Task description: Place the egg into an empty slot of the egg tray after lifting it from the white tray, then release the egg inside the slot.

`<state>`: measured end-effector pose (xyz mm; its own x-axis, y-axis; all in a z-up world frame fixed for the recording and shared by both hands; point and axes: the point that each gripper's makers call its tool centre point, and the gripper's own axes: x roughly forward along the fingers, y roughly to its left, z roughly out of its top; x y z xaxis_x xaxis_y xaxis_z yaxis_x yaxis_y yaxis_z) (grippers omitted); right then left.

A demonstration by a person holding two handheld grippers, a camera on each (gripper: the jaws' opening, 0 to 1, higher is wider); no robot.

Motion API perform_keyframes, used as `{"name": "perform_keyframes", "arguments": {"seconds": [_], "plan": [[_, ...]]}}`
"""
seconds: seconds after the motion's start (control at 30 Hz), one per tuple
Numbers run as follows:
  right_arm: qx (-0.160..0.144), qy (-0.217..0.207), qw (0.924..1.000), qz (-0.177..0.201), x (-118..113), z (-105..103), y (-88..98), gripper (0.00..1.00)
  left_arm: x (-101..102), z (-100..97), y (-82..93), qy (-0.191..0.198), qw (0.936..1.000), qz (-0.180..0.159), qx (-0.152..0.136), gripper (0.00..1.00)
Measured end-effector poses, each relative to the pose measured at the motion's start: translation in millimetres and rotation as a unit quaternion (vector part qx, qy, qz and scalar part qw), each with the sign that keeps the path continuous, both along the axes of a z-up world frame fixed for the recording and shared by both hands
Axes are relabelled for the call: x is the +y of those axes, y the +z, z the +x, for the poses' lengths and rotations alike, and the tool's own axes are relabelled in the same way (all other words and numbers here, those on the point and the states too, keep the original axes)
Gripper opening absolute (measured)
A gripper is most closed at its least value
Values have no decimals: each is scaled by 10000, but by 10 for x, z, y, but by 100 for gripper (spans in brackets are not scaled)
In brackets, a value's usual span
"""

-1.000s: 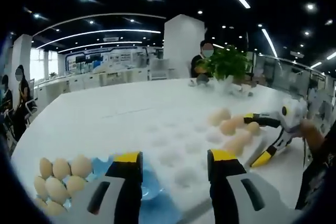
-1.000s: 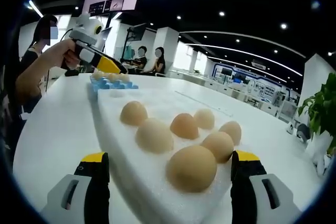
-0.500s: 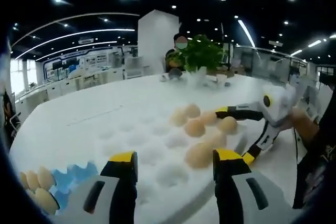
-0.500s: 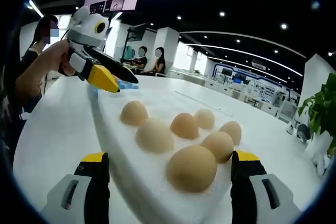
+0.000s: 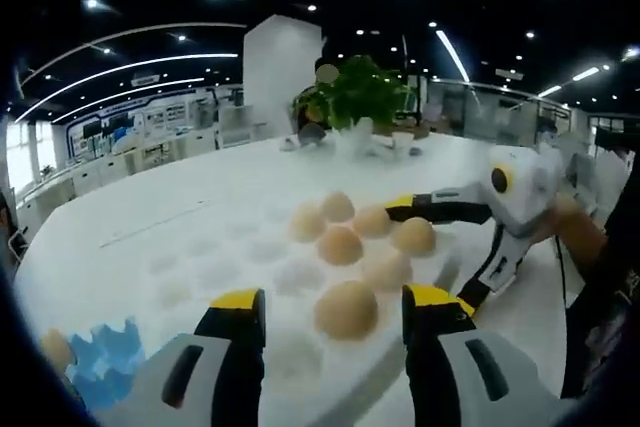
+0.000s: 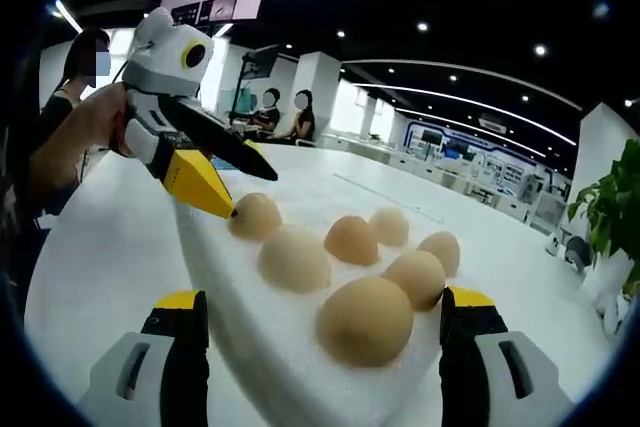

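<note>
Several tan eggs sit in the dimples of the white tray [image 5: 215,267] [image 6: 235,287]. My left gripper [image 5: 335,299] is open, its jaws standing on either side of the nearest egg [image 5: 345,309] without gripping it. In the right gripper view the left gripper [image 6: 250,194] reaches in from the left, its yellow tip at the far-left egg [image 6: 255,215]. My right gripper [image 6: 325,299] is open with a large egg [image 6: 365,322] between and just beyond its jaws. In the left gripper view the right gripper [image 5: 430,255] is at the tray's right end. A corner of the blue egg tray [image 5: 105,357] shows at the lower left.
The trays lie on a large white table [image 5: 150,207] [image 6: 110,247]. A potted green plant [image 5: 355,97] stands at its far side. A person's hand [image 6: 85,122] holds the left gripper, and other people sit in the background [image 6: 270,112].
My left gripper has swung from the blue egg tray over to the eggs on the white tray, closing in on them. The right gripper has stayed put and open.
</note>
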<state>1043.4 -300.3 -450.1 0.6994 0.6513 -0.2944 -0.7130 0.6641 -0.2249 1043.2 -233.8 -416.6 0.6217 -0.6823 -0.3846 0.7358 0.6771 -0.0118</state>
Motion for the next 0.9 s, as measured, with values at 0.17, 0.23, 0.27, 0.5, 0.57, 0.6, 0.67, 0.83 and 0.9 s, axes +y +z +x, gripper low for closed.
{"name": "perform_keyframes", "arguments": {"seconds": [0.17,0.23,0.27,0.5,0.57,0.6,0.67,0.83,0.9], "plan": [[0,-23,10000,-1,-3,4,1,100,-79,10,-178,-203,9986,483,-14,48],[1,-26,10000,-2,-4,6,1,100,-196,-75,-184,-438,9986,105,294,38],[3,-26,10000,-2,-6,6,1,100,-183,-3,-148,-354,9992,208,-31,37],[0,-32,10000,-1,-7,5,3,100,-152,-28,-139,-316,9987,400,-50,27],[0,-32,10000,-1,-7,4,3,100,-168,-32,-151,-375,9984,420,-39,27],[-1,-33,10000,-1,-7,4,3,100,-172,-26,-156,-370,9984,427,-33,27],[-1,-32,10000,0,-7,5,3,100,-165,-28,-153,-387,9982,448,-61,27],[-6,-31,10000,3,-4,4,6,100,-165,-14,-145,-413,9980,463,-142,27],[-7,-32,10000,5,-3,3,7,100,-164,-10,-141,-412,9980,463,-159,26]]}}
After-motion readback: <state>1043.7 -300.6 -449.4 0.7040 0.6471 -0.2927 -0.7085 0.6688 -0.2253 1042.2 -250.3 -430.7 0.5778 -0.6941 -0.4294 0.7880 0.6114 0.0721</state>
